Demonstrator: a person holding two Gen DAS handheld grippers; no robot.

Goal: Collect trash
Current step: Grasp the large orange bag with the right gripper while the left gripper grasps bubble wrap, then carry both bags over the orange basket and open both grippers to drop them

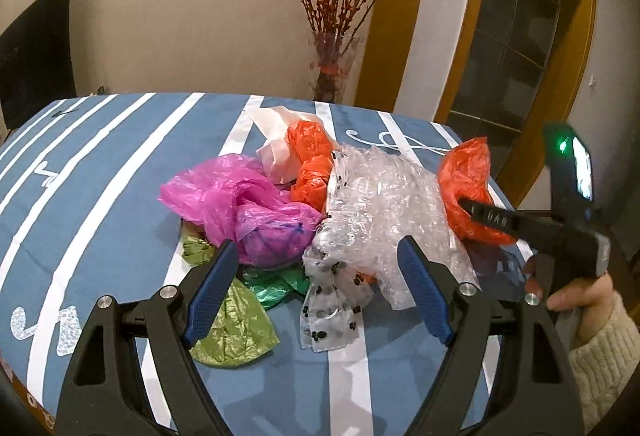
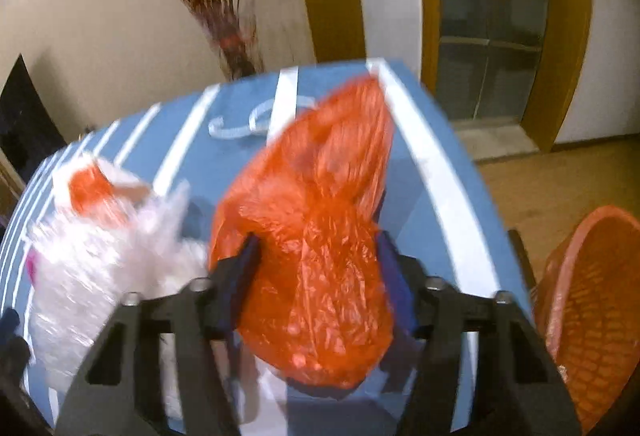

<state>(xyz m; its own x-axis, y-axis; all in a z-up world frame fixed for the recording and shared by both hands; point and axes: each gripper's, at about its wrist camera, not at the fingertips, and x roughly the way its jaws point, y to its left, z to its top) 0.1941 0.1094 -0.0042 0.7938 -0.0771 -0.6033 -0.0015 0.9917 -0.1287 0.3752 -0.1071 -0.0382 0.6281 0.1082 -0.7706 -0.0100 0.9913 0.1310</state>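
Progress: early | right gripper (image 2: pixel 316 252) pinching orange bag (image 2: pixel 312 236) at the pile's edge, grip apparently seated though the view is blurred | left gripper (image 1: pixel 316 276) spread, empty, above remaining pile (image 1: pixel 304 204) on blue striped table (image 1: pixel 100 164) | orange basket (image 2: pixel 592 300) beside table, contents unseen.

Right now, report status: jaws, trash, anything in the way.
Left gripper open, empty, over the bag pile. Right gripper jaws around the orange bag. Orange basket off the table's right edge. Bubble wrap crowds the pile.
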